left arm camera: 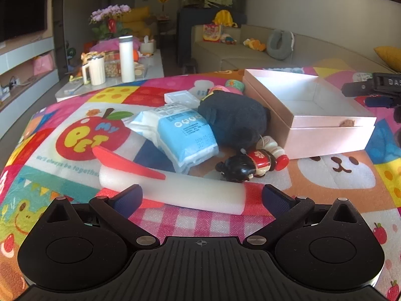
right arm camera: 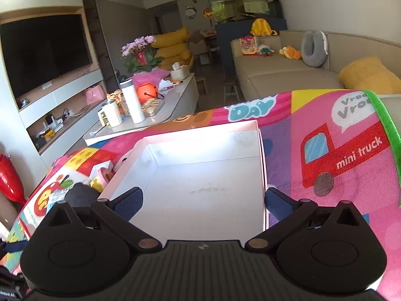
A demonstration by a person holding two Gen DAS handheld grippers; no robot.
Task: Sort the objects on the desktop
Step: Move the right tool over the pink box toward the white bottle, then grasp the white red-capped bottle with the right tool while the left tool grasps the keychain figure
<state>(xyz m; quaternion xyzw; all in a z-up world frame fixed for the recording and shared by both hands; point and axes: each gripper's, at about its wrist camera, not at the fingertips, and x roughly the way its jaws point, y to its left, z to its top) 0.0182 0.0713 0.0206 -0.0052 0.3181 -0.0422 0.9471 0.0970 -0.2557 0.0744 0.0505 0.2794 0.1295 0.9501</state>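
My left gripper (left arm camera: pixel 201 198) is open just in front of a white foam roll (left arm camera: pixel 173 190) lying across the colourful mat (left arm camera: pixel 75 135). A red curved piece (left arm camera: pixel 125 161) rests on the roll. Behind them lie a blue wipes pack (left arm camera: pixel 183 130), a black plush toy (left arm camera: pixel 233 120), a small doll figure (left arm camera: pixel 248 164) and a white flat case (left arm camera: pixel 179 97). The pink open box (left arm camera: pixel 310 118) stands to the right. My right gripper (right arm camera: pixel 204 200) hovers open over the empty pink box (right arm camera: pixel 200 188), nothing between its fingers. The other gripper (left arm camera: pixel 376 87) shows at the far right of the left wrist view.
The mat's green edge (right arm camera: pixel 386 125) runs at the right. Behind the mat stands a low white table (left arm camera: pixel 150 72) with a white bottle (left arm camera: pixel 126 59), mugs and snacks. A beige sofa (right arm camera: pixel 275 70) with cushions and toys is further back.
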